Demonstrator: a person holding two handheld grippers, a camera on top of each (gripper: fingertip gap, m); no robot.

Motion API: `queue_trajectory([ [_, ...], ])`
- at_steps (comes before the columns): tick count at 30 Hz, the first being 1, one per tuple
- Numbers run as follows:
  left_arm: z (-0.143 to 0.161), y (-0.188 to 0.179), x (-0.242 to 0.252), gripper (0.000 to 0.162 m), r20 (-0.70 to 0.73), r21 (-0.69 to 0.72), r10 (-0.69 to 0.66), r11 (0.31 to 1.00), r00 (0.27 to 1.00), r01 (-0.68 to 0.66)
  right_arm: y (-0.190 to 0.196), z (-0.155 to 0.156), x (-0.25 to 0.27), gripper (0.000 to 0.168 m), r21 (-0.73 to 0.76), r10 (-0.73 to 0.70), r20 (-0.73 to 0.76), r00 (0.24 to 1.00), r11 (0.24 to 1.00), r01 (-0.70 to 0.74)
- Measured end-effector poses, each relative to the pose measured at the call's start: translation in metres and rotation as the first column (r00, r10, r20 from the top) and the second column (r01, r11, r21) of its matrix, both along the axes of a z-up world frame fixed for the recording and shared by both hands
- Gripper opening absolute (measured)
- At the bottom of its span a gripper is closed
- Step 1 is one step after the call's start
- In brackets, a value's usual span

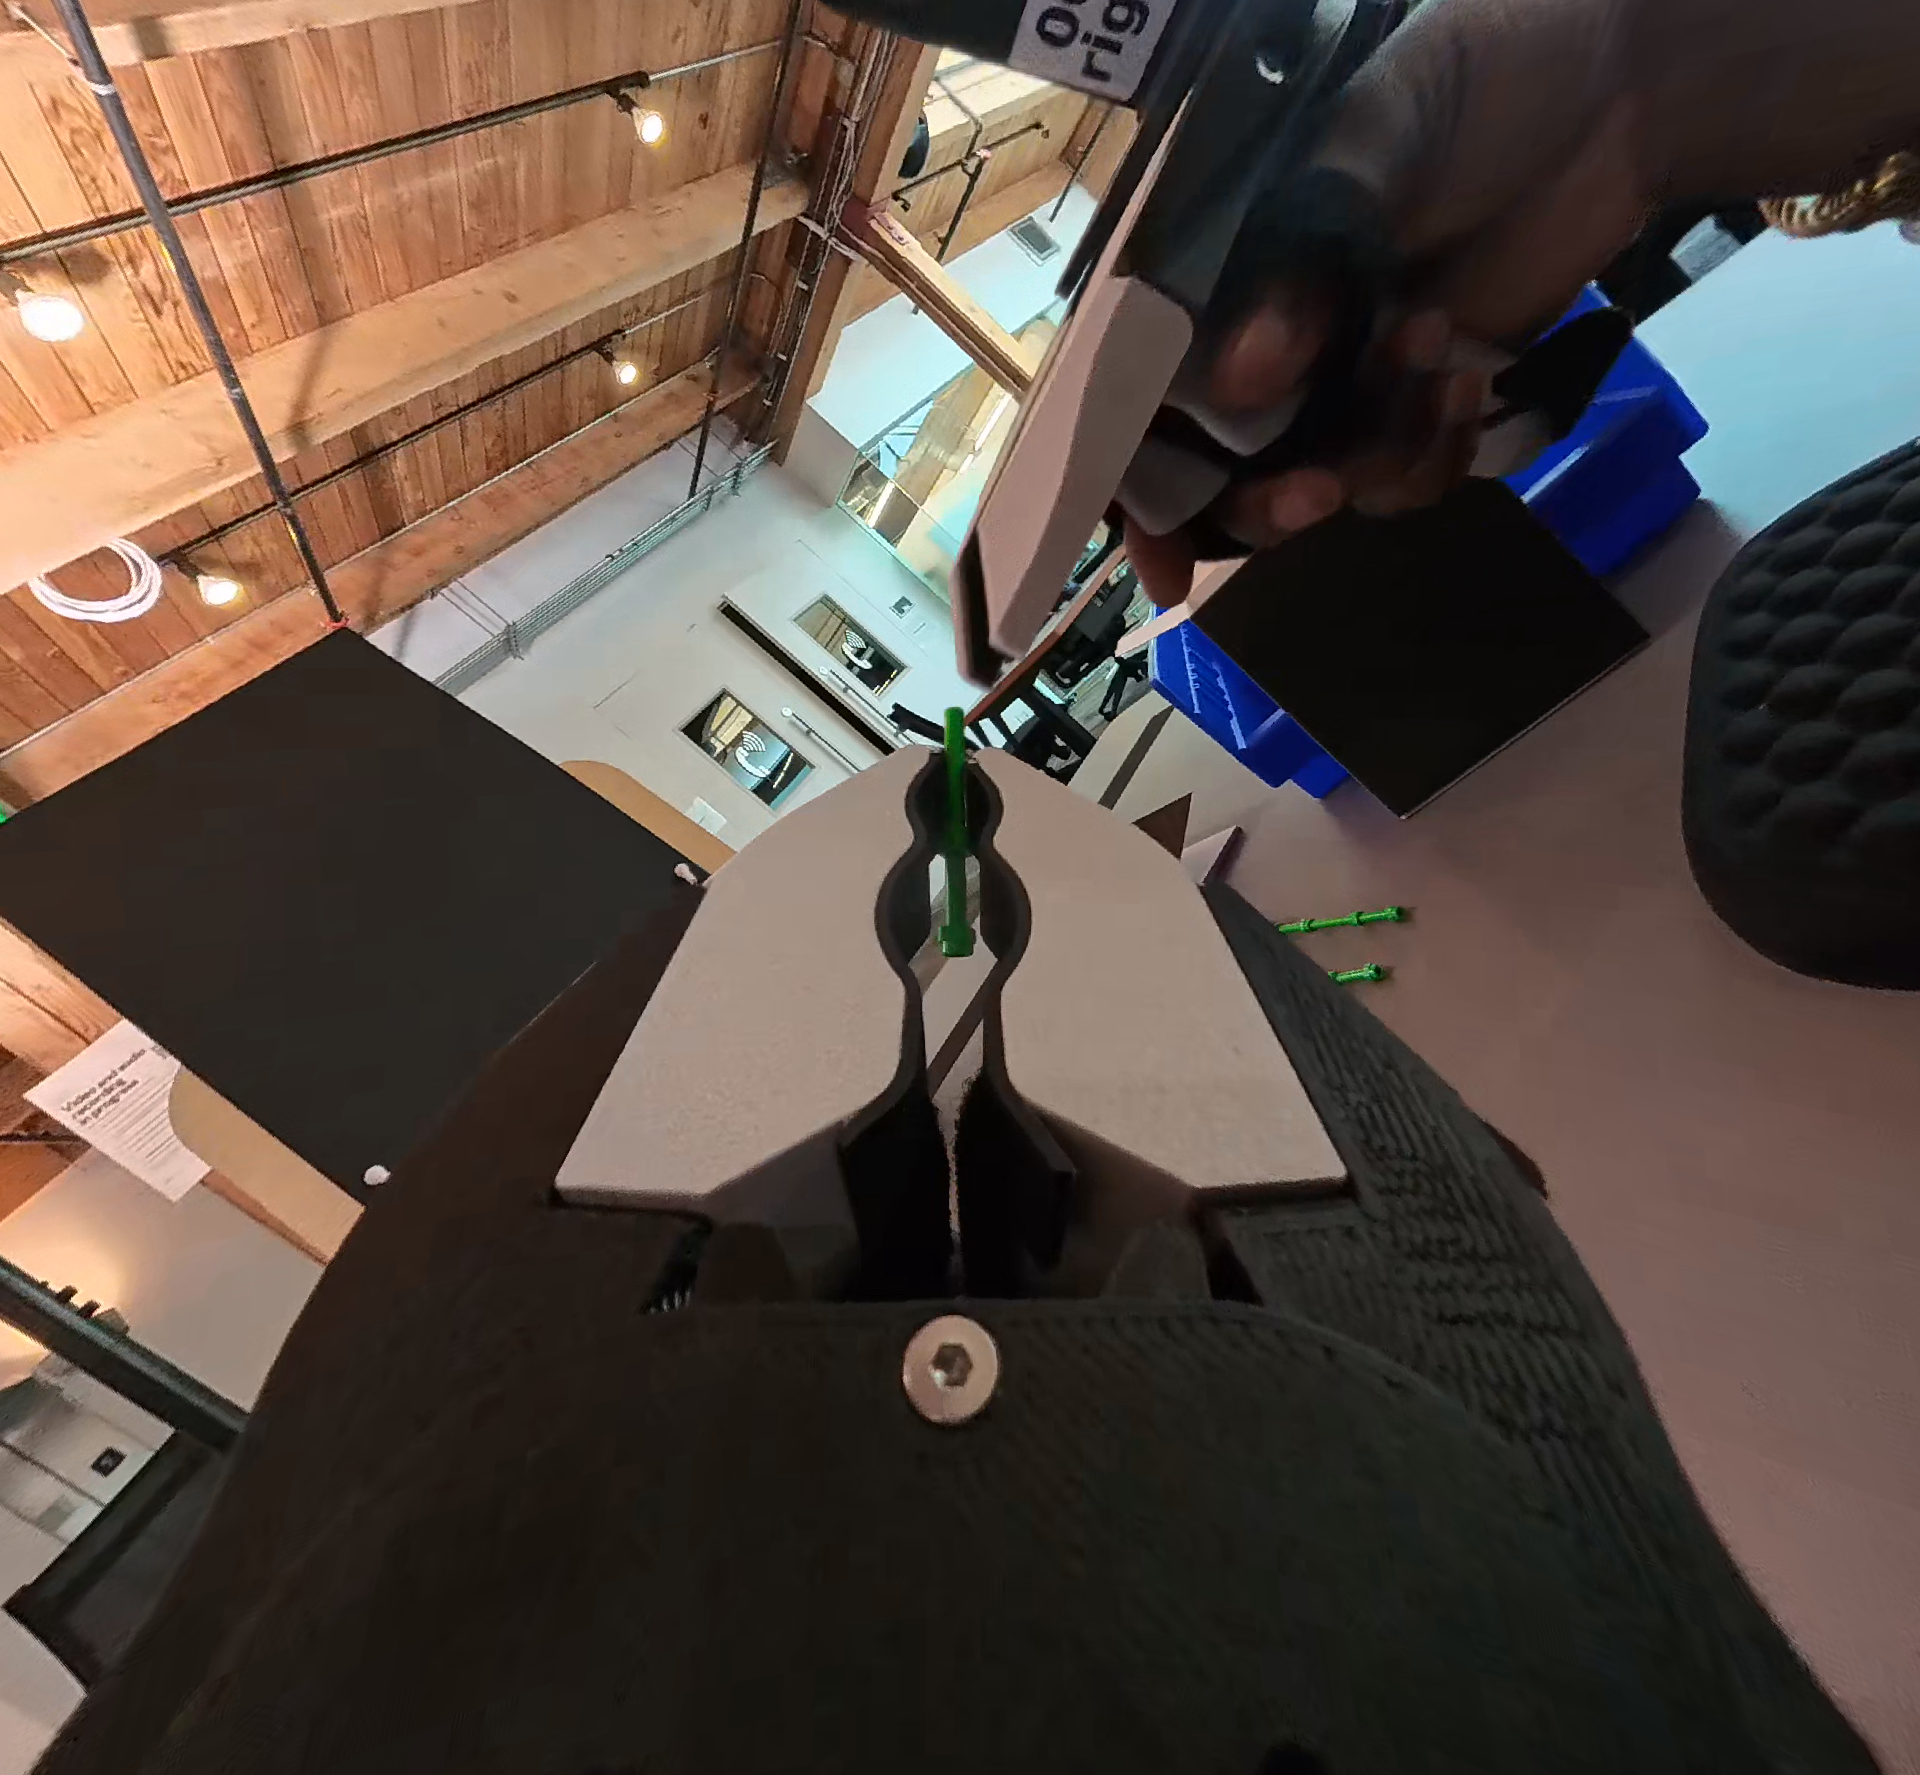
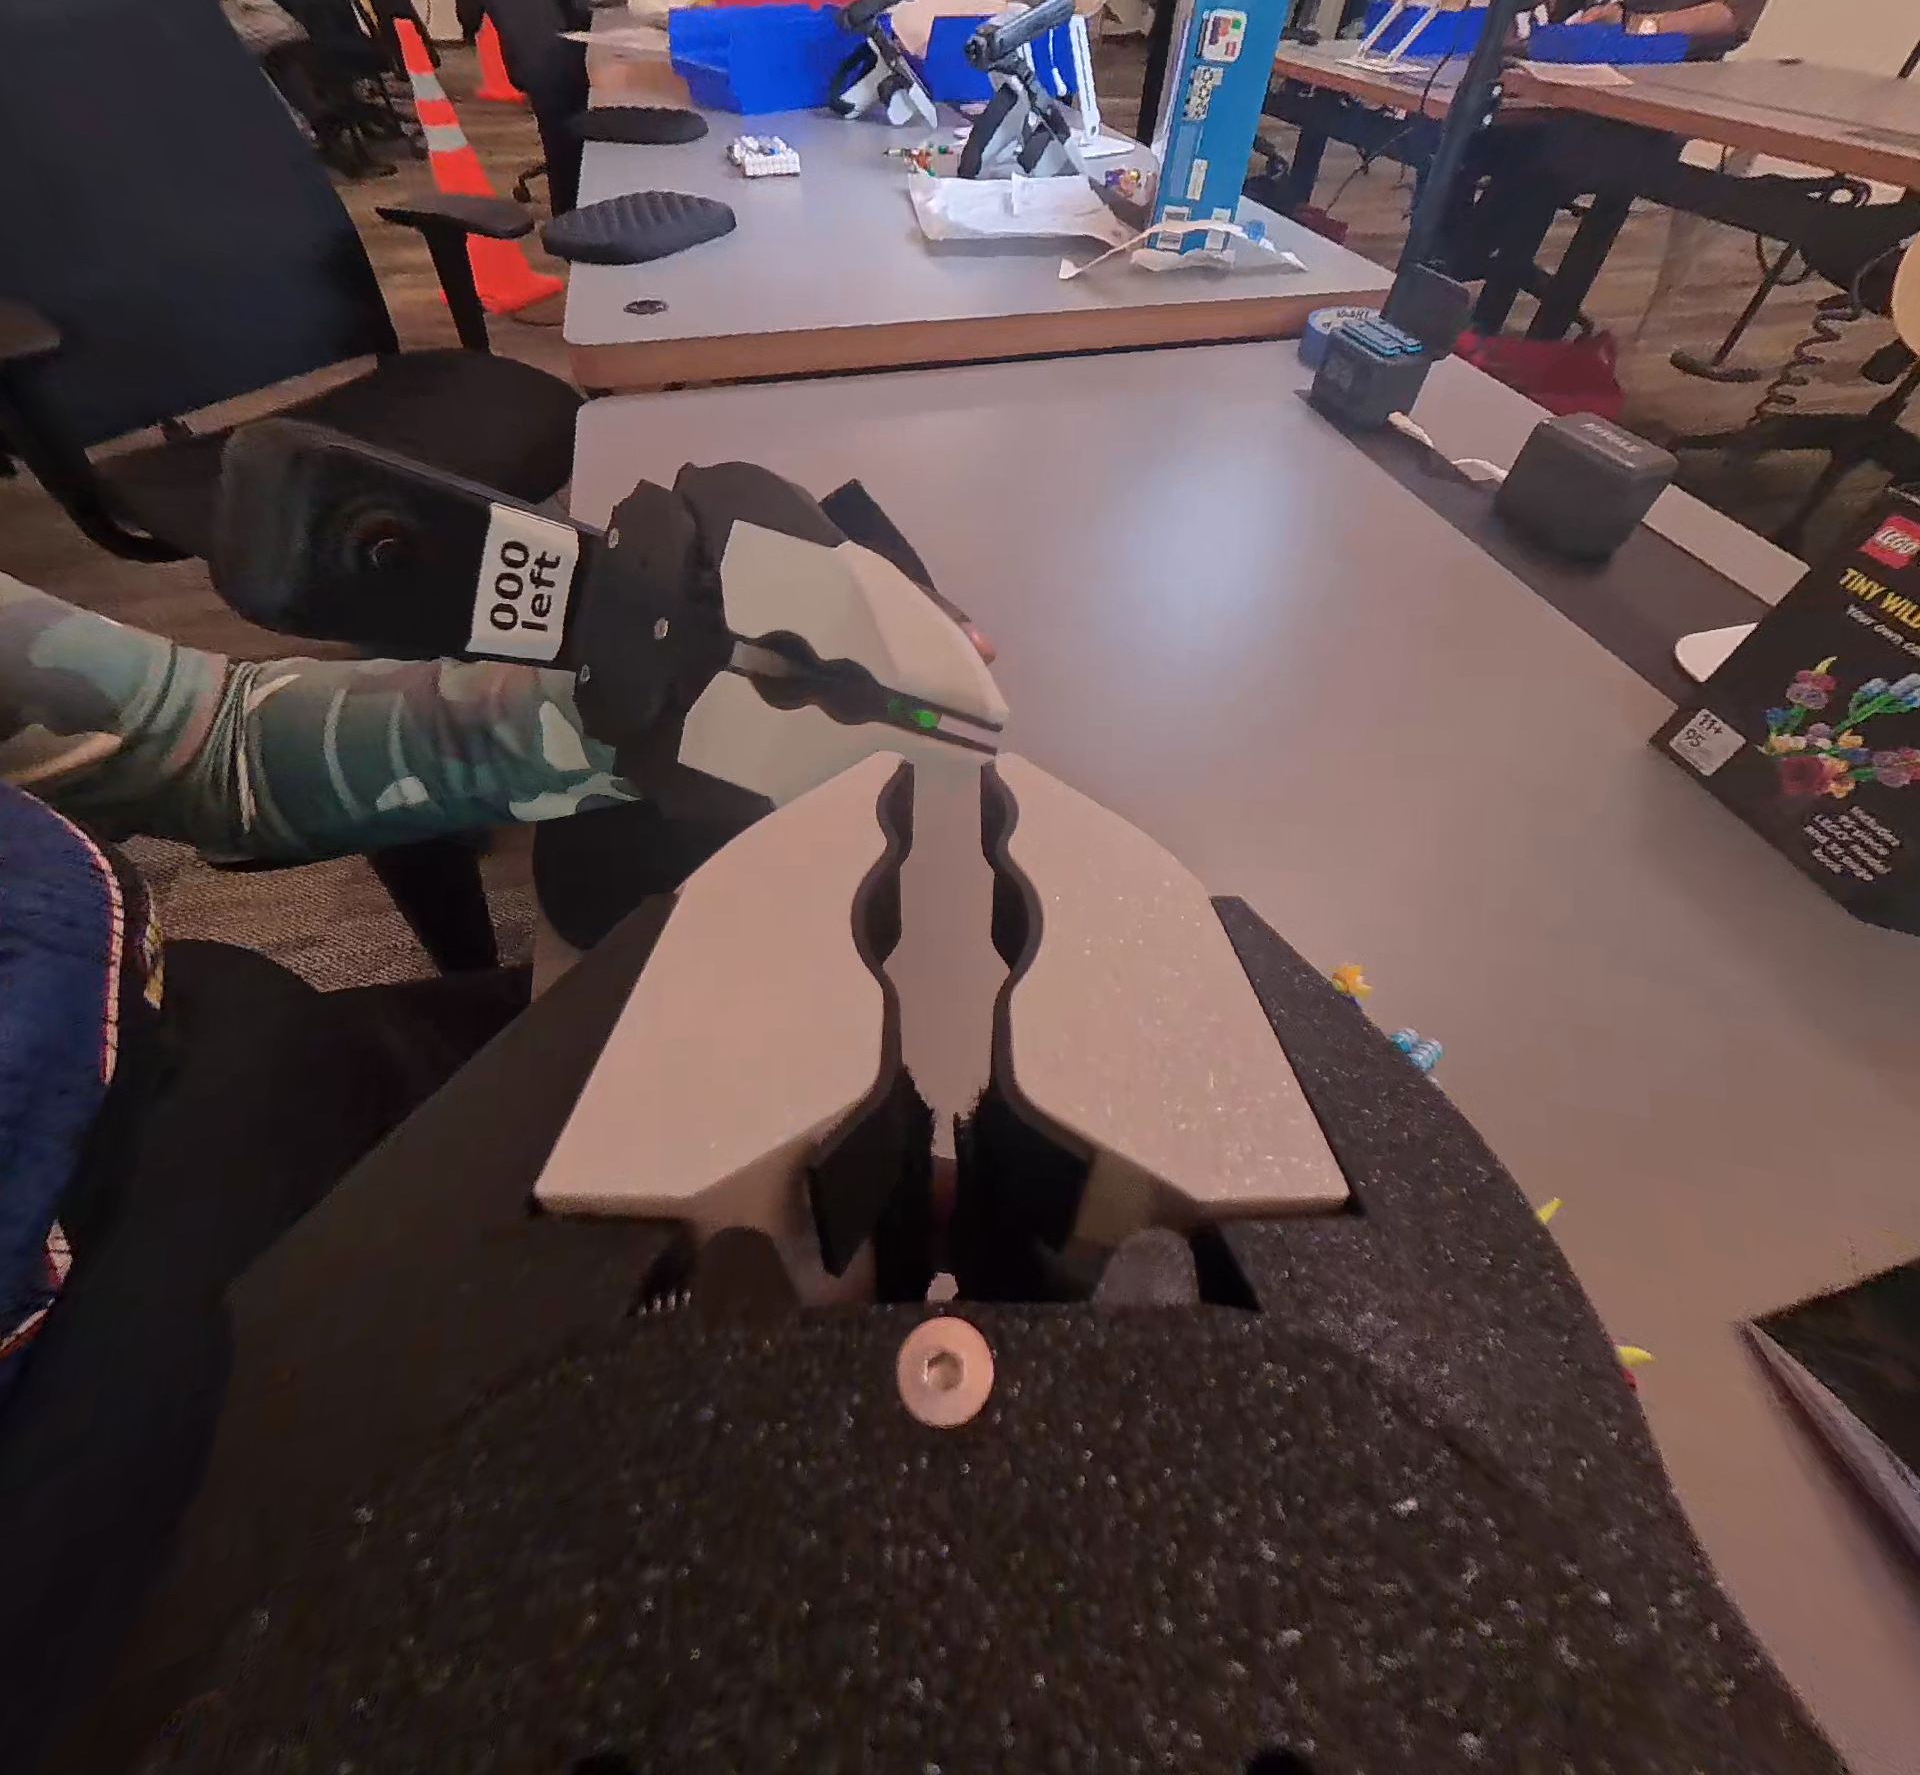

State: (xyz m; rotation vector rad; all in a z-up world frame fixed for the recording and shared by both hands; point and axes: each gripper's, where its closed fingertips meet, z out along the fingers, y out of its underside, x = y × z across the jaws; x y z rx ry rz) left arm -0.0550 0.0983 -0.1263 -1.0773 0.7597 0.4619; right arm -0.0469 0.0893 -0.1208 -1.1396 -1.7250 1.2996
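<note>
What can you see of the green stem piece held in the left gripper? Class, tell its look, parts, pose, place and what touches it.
The green stem piece is a thin, bright green rod that looks like plastic, with a wider collar at the end nearer the camera. It lies lengthwise between the fingers of the left gripper, which is shut on it, its far tip poking past the fingertips. The right gripper hangs just above that tip; contact cannot be told. In the right wrist view only a green spot shows.
</note>
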Motion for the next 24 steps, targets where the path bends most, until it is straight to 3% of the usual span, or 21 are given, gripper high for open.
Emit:
queue_trajectory([
  [8, -0.006, 0.002, 0.007, 0.004, -0.041, -0.02, -0.002, 1.0, 0.999, 0.001, -0.01, -0.008, -0.008, 0.005, -0.007, 0.038, 0.002, 0.999, 0.999, -0.038],
  [13, -0.009, 0.004, 0.006, 0.012, -0.027, -0.042, -0.007, 0.999, 1.0, 0.006, -0.007, -0.011, -0.004, 0.003, 0.025, 0.045, 0.017, 0.999, 0.999, -0.045],
  [24, -0.014, 0.006, 0.006, 0.004, 0.009, -0.114, -0.028, 0.993, 1.0, 0.028, 0.003, -0.007, 0.004, 0.004, 0.048, 0.027, 0.017, 0.999, 0.998, -0.028],
])
